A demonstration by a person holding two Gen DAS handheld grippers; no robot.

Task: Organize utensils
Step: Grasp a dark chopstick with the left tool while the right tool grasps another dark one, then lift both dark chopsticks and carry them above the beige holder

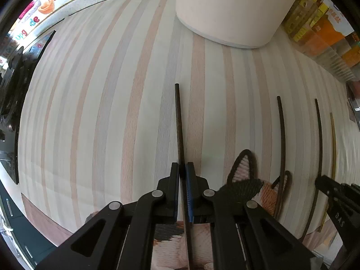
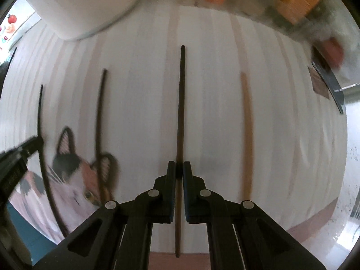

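Observation:
My left gripper [image 1: 182, 168] is shut on a dark chopstick [image 1: 179, 121] that points away over the striped cloth. My right gripper [image 2: 179, 168] is shut on another dark chopstick [image 2: 181, 94], also pointing away. In the left wrist view a dark chopstick [image 1: 282, 135] lies to the right across a cat-shaped mat [image 1: 244, 175], then my right gripper's dark chopstick [image 1: 319, 144], then a light wooden one [image 1: 334, 144]. In the right wrist view the light wooden chopstick [image 2: 247, 135] lies right of my gripper. The left gripper's fingers [image 2: 24, 148] show at the left edge.
A large white cylindrical container [image 1: 227, 9] stands at the far side of the striped cloth [image 1: 101, 112]. Orange and yellow boxes [image 1: 319, 27] line the far right. A dark flat object [image 2: 328, 83] lies at the cloth's right edge.

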